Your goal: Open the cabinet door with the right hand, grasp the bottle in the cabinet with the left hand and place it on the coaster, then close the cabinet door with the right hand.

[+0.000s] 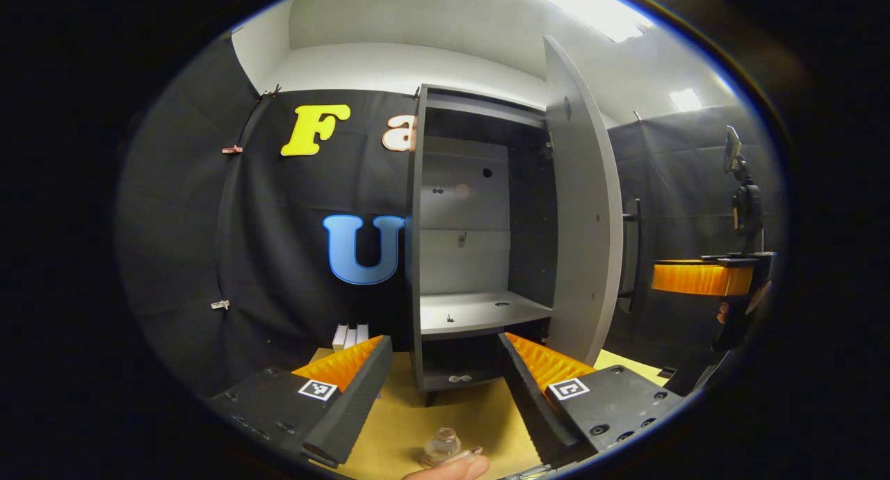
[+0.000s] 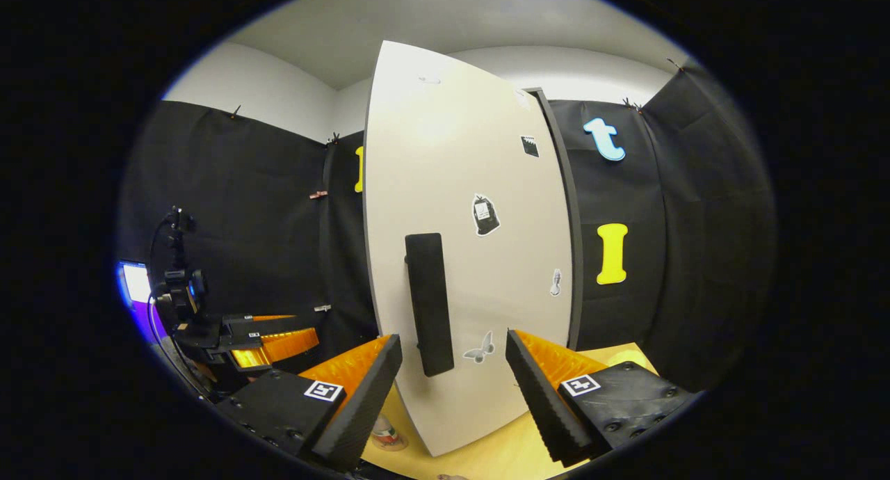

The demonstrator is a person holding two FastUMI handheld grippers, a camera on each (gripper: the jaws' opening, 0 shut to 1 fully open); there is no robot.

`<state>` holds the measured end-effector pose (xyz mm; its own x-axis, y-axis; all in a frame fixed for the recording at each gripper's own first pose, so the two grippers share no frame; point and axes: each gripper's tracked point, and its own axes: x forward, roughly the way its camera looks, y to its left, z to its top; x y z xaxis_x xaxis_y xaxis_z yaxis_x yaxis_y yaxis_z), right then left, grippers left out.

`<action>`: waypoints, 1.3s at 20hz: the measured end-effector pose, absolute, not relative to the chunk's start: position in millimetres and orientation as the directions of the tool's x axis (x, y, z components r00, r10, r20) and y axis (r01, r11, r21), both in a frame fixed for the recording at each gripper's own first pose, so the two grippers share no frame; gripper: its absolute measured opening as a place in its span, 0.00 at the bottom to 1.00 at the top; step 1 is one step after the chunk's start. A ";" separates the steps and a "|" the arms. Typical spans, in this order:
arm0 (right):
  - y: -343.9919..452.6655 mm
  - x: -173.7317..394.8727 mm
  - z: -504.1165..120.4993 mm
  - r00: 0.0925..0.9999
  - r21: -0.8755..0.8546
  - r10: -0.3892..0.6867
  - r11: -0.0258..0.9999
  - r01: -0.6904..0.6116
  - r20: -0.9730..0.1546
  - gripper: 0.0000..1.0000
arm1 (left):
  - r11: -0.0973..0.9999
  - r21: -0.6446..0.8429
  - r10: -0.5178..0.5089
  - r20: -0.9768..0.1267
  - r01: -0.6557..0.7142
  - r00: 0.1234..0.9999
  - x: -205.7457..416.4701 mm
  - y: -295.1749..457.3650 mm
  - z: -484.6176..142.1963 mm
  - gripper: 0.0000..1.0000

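Bottle (image 1: 442, 445): on the table before the open cabinet (image 1: 480, 236).
Left gripper (image 1: 439, 376): released, empty.
Right gripper (image 2: 452, 382): spread, facing door handle (image 2: 427, 302).
Handling: probably light, slippery; take it mid-body.

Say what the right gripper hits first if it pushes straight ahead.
Most likely the door handle on the open cabinet door. It stands just ahead, between the open jaws of the right gripper, slightly left of centre. Depth is unclear.
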<state>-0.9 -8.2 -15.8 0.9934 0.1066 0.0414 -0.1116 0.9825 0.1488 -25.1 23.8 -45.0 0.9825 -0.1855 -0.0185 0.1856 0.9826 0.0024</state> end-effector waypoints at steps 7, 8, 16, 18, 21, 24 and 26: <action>-16.1 7.6 -24.3 0.997 0.180 0.081 0.980 -0.081 0.010 0.98 | 0.978 -0.006 -0.210 -0.004 0.210 0.978 -19.1 2.8 -42.8 0.94; -9.0 11.8 -20.5 0.994 0.180 0.103 0.978 -0.105 0.018 0.98 | 0.978 -0.007 -0.209 -0.005 0.209 0.978 -18.7 2.2 -43.7 0.94; 22.8 47.4 -31.8 0.985 0.055 0.173 0.983 -0.173 -0.009 0.97 | 0.989 0.013 -0.149 -0.003 0.149 0.989 -21.2 28.9 -42.8 0.95; 30.0 57.9 -32.6 0.982 0.072 0.187 0.980 -0.186 -0.009 0.95 | 0.990 0.019 -0.139 -0.004 0.139 0.990 -20.8 35.3 -44.0 0.95; 45.6 81.0 -34.4 0.975 0.092 0.220 0.971 -0.220 0.000 0.96 | 0.992 0.027 -0.125 -0.016 0.126 0.992 -18.3 45.8 -47.0 0.92; 51.7 98.8 -25.4 0.972 0.106 0.233 0.966 -0.234 0.019 0.98 | 0.994 0.020 -0.109 -0.027 0.109 0.994 -14.3 55.1 -49.8 0.95; 42.5 88.2 -23.4 0.973 0.131 0.229 0.964 -0.231 0.029 0.98 | 0.994 0.010 -0.113 -0.029 0.113 0.993 -10.3 54.3 -50.5 0.95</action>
<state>88.2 42.5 -23.4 0.9730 0.2288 0.0293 -0.2306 0.9641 0.1313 -10.3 54.3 -50.5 0.9932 -0.1126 -0.0295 0.1130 0.9935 0.0102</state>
